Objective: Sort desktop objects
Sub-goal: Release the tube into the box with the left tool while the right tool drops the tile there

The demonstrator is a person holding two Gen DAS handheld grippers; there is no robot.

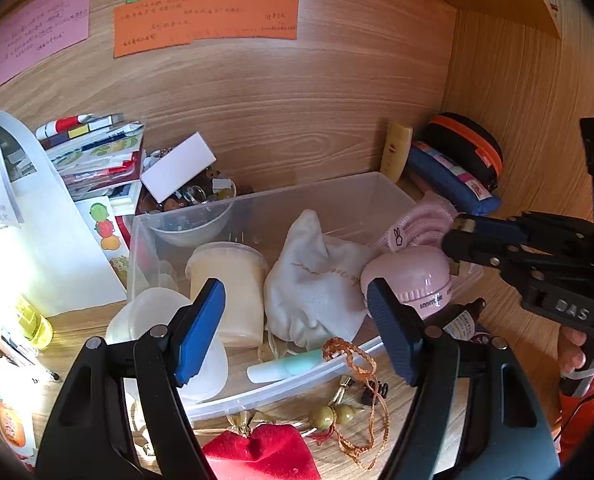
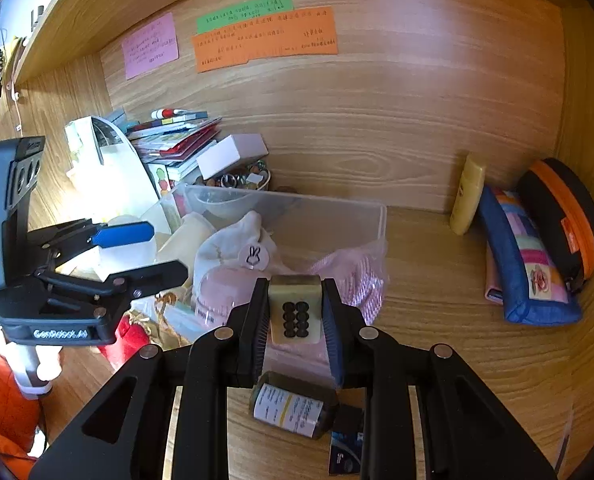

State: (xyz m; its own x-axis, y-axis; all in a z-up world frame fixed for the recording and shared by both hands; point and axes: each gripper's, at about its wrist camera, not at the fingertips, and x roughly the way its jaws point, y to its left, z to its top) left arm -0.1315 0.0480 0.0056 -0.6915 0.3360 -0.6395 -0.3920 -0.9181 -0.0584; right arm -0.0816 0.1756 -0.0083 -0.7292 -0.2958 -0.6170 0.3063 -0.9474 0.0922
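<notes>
The right tongs are gripping a small mahjong tile, its pale face with six dark circles turned toward the right wrist camera and its greenish back edge uppermost; the pads are pressing on the tile's two side faces, the jaws standing narrow, and the tile is hovering just above the near right end of the clear plastic bin, over the pink things lying inside it; judging by its look, the tile is a hard, stiff, smooth little block, light but slick, so a flat squeeze across its parallel sides, as now, seems the soundest hold, and a pinch at a corner would likely let it twist out; it seems unlikely to break if it drops onto the soft pink knit below; the right tongs are pointing forward and down toward the bin, and in the left wrist view they are reaching in from the right with a bit of the tile showing at the tip; the left tongs are standing wide open with nothing between the blue pads, angling down over the near rim of the bin, with the white cloth pouch and the cream lidded tub beyond them; the bin is resting on the wooden desk, and a small dark bottle is lying on its side just under the right tongs.
</notes>
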